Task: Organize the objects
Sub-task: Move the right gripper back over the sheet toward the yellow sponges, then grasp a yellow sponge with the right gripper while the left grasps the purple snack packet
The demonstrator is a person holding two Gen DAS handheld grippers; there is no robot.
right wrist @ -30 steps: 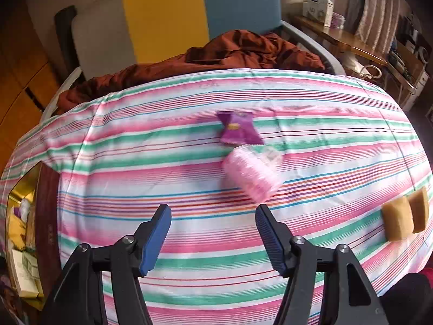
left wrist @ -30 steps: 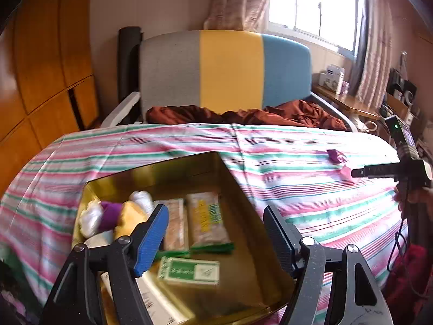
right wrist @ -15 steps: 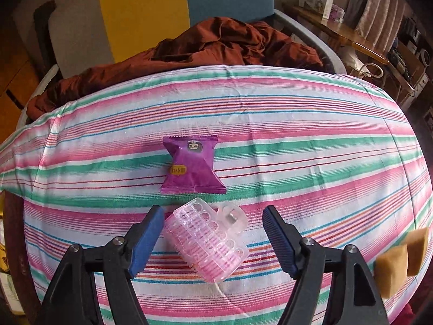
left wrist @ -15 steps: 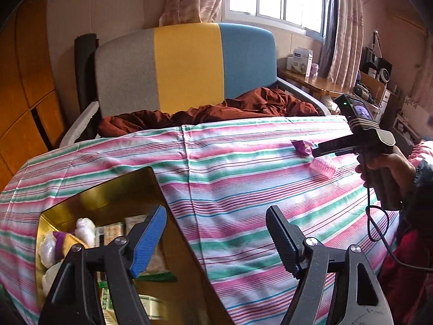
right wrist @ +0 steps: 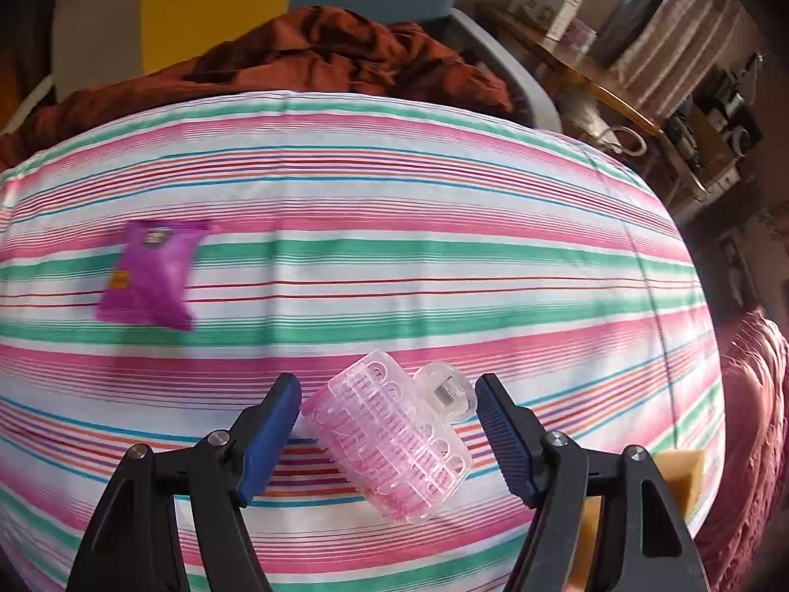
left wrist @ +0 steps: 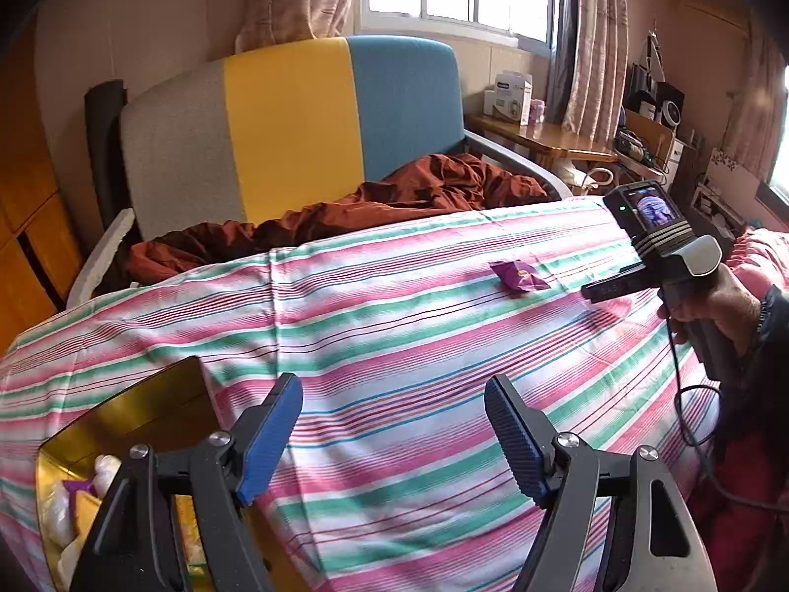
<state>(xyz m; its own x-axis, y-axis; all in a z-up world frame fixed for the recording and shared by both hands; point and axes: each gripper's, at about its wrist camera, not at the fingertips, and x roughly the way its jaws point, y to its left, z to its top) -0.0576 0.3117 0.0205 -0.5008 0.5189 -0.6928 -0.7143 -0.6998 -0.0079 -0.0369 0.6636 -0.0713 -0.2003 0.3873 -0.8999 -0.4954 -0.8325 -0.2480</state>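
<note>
A pink plastic hair roller (right wrist: 394, 436) lies on the striped cloth between the open fingers of my right gripper (right wrist: 389, 436); the pads stand at its sides, apart from it. A purple snack packet (right wrist: 148, 276) lies to its left and farther off; it also shows in the left wrist view (left wrist: 519, 275). My left gripper (left wrist: 394, 436) is open and empty above the cloth, beside the gold tin (left wrist: 143, 409) that holds several packets and a plush toy. The right gripper's body (left wrist: 661, 256) shows at the right of the left wrist view.
Yellow sponge pieces (right wrist: 680, 468) lie at the cloth's right edge. A brown blanket (left wrist: 394, 192) lies on the striped chair (left wrist: 291, 113) behind the table. A cluttered wooden desk (left wrist: 542, 138) stands at the far right.
My right gripper has moved forward until the pink roller sits between its fingers. My left gripper has swung right, away from the tin, which now shows only at the lower left.
</note>
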